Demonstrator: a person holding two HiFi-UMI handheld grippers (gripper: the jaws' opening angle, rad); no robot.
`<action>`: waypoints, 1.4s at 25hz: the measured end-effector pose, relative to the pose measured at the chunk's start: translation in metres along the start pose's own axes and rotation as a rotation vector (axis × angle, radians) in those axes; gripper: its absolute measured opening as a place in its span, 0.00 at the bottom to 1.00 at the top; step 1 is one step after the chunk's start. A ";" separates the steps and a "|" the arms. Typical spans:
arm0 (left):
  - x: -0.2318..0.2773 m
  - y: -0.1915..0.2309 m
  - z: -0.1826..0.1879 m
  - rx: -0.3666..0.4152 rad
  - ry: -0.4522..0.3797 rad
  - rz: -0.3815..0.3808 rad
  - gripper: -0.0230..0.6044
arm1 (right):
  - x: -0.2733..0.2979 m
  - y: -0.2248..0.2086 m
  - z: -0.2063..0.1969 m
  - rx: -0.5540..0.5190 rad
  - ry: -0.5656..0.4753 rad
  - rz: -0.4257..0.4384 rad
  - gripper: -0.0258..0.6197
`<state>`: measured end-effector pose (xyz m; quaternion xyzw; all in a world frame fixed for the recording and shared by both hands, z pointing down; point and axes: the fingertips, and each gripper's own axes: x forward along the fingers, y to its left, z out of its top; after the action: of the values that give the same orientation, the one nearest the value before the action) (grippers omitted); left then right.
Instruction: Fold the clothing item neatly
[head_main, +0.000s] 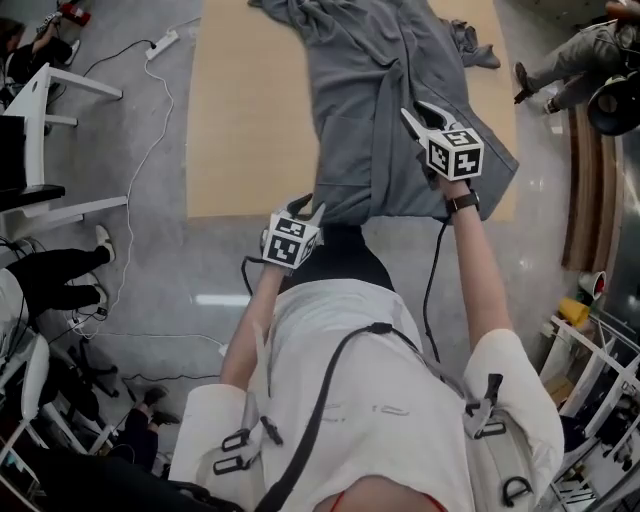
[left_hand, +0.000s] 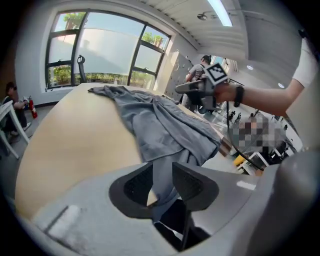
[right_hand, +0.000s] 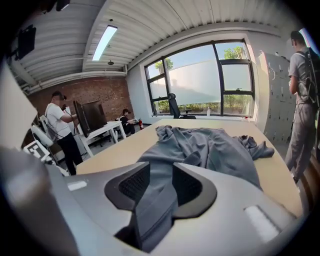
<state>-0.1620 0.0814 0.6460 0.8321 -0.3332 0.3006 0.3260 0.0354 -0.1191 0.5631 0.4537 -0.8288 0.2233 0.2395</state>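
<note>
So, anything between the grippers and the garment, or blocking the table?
Nothing visible. The grey garment runs between the jaws of both the left gripper and right gripper at the table near edge; nothing else lies on the table.

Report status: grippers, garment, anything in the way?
Left gripper open, grey garment loose between jaws. Right gripper likewise. Garment rumpled along table, not folded. No obstruction seen.
</note>
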 end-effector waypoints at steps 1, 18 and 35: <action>-0.005 0.004 -0.010 -0.015 0.008 0.009 0.24 | -0.014 0.015 -0.011 0.007 0.000 0.012 0.26; -0.018 -0.051 -0.086 -0.404 -0.095 0.307 0.24 | -0.057 0.193 -0.268 0.210 0.508 0.233 0.24; -0.035 -0.124 -0.137 -0.614 -0.217 0.488 0.24 | -0.029 0.196 -0.288 0.332 0.340 0.364 0.10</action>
<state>-0.1286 0.2656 0.6620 0.6194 -0.6278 0.1662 0.4411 -0.0631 0.1645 0.7417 0.2869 -0.7965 0.4680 0.2535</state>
